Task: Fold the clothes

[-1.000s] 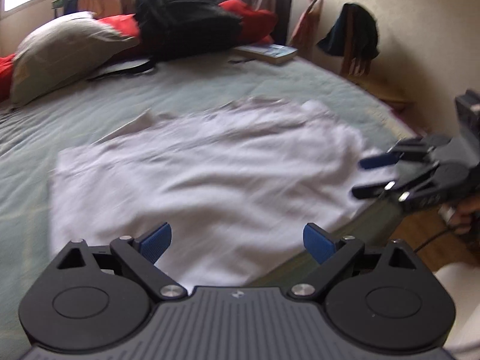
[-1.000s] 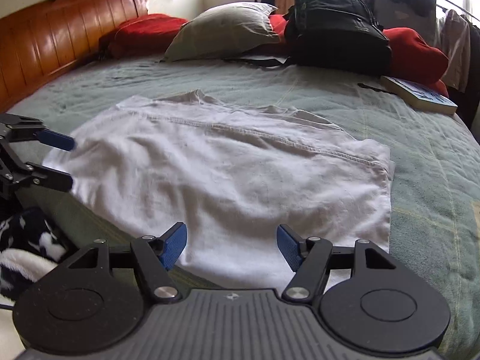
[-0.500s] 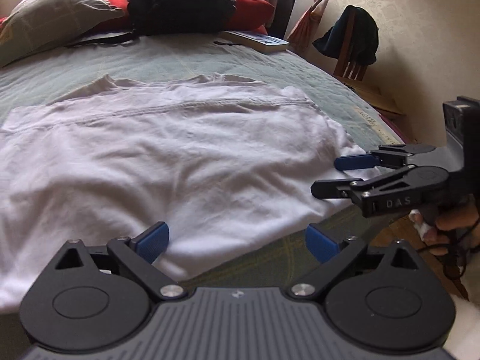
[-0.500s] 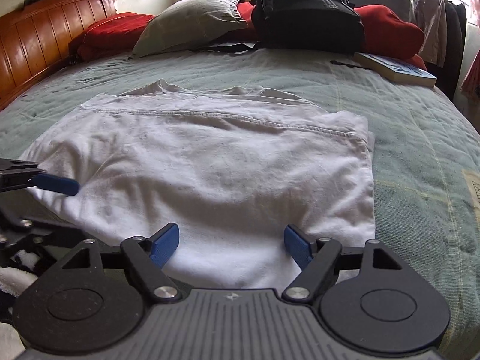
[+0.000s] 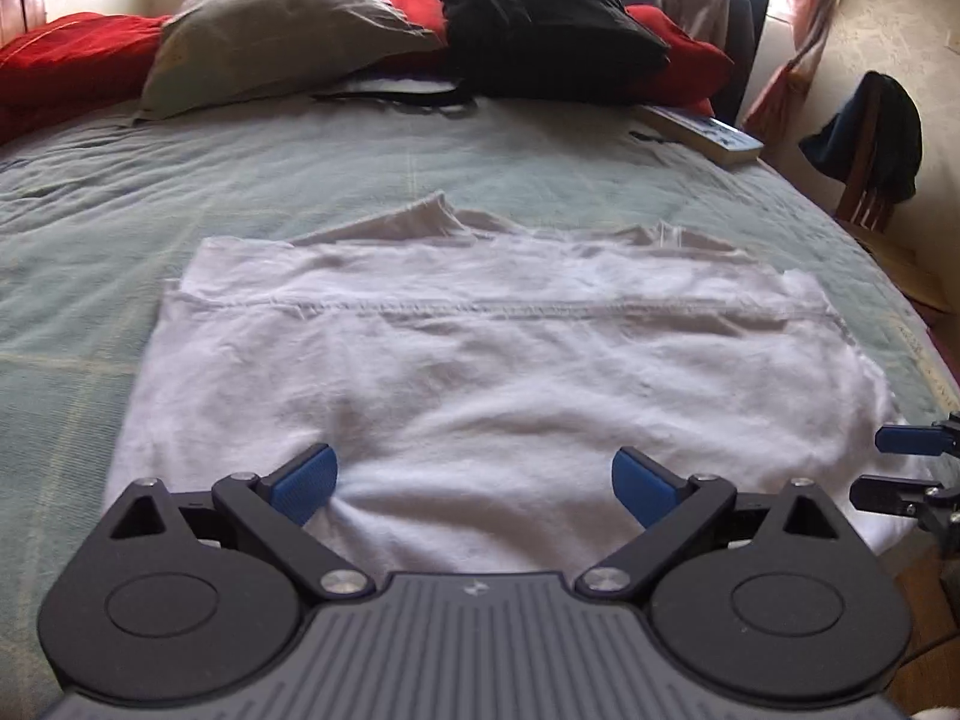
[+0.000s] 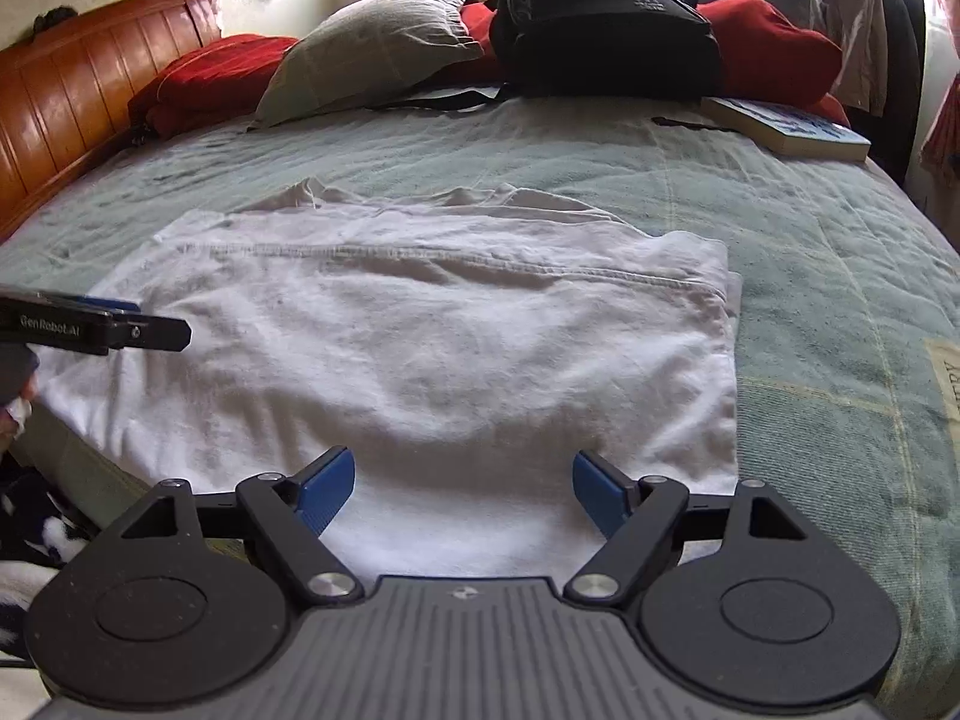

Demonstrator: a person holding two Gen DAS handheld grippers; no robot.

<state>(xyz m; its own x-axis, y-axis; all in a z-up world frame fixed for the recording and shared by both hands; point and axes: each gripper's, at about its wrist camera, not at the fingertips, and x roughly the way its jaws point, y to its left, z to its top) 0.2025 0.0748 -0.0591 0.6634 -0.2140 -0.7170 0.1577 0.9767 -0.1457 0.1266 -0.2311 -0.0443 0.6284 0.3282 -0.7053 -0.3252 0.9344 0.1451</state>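
Bed (image 6: 810,252) with green quilt is the work surface; everything else referenced to the white garment (image 6: 432,348). Garment lies flat in the near half of the bed, already folded into a rough rectangle, hem seam running across its far part, collar or sleeve bits poking out at the far edge. Flat and squared like that, it looks set up for another fold, probably near edge over to far. Beyond it, well apart by the headboard side: grey pillow (image 6: 372,48), black backpack (image 6: 606,24), red bedding (image 6: 774,48); book (image 6: 786,126) off its far right corner. None in the fold path. Left gripper (image 5: 474,483) sits over the garment's near edge, fingers spread wide, nothing between them. Right gripper (image 6: 462,489) is over the same near edge further right, jaws spread wide too, only cloth below, nothing pinched. Both angled down at the hem, so my read is a two-corner pick is next. Risk: grabbing only the top layer.
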